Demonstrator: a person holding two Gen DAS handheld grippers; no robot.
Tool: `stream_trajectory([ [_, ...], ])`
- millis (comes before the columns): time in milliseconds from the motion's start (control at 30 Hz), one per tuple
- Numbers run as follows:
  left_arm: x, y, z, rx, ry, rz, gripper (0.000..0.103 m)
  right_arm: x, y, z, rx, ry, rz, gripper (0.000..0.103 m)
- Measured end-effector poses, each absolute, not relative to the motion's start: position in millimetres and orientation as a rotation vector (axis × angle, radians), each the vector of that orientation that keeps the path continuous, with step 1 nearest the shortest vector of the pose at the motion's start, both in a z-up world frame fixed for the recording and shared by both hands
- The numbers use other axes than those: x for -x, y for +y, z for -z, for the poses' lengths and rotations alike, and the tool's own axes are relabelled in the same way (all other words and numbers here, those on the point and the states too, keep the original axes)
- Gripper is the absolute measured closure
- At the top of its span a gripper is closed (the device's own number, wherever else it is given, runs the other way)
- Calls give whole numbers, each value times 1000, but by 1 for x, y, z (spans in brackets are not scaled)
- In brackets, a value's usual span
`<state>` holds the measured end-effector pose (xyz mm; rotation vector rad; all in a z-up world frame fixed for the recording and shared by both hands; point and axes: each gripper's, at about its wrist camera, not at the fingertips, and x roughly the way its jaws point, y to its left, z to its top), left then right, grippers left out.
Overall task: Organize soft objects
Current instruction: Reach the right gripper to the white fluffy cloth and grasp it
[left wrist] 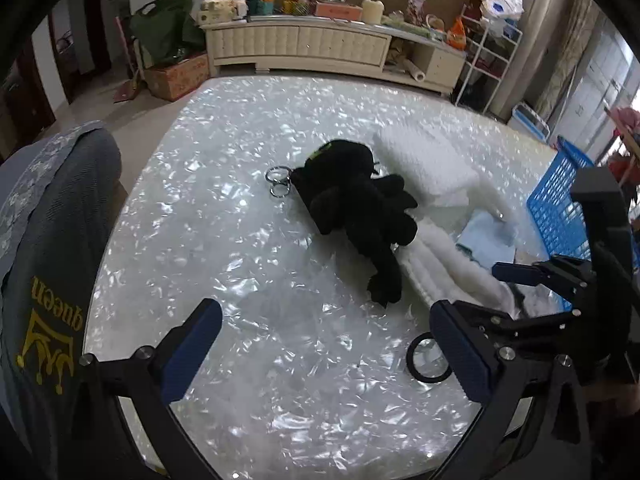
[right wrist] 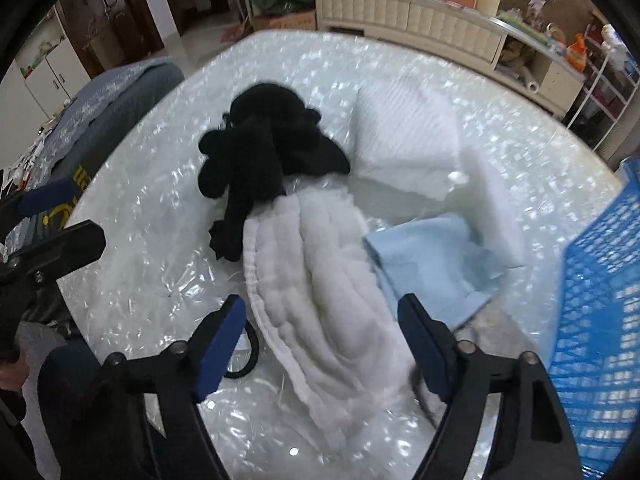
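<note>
Lettering "queen" on grey cover | left tool agape | right tool agape over white cloth

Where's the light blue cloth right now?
In the right wrist view the light blue folded cloth lies on the shiny table, right of centre, between the white quilted towel and the blue plastic basket.

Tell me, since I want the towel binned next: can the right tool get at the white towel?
Probably yes: the right tool is open, with the white towel directly between its fingers and nothing lying on that near end.
</note>
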<state>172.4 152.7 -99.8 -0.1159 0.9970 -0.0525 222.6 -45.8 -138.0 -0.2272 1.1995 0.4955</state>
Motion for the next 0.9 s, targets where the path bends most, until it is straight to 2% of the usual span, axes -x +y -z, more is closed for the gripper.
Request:
stream_trajectory([
  [33,-174,152,102,106,1002,59,0,-225,-46,142,226,1218,-493,36],
  [167,-180,151,113,89,1022,70,0,-231,-45,153,227,1249,-490,41],
  [267,-182,153,116,98,1029,74,0,-233,-46,154,239,1254,-485,49],
  [367,-183,155,117,114,1023,79,0,-234,-43,160,268,1229,-477,64],
  [400,-183,155,117,119,1024,81,0,-231,-43,161,261,1228,-481,75],
  [433,-184,156,118,123,1027,79,0,-230,-45,160,250,1228,-482,81],
  [533,-185,156,113,117,1023,70,0,-233,-56,153,203,1232,-489,84],
  [900,-183,148,62,108,961,46,0,-224,-86,85,141,1113,-496,85],
])
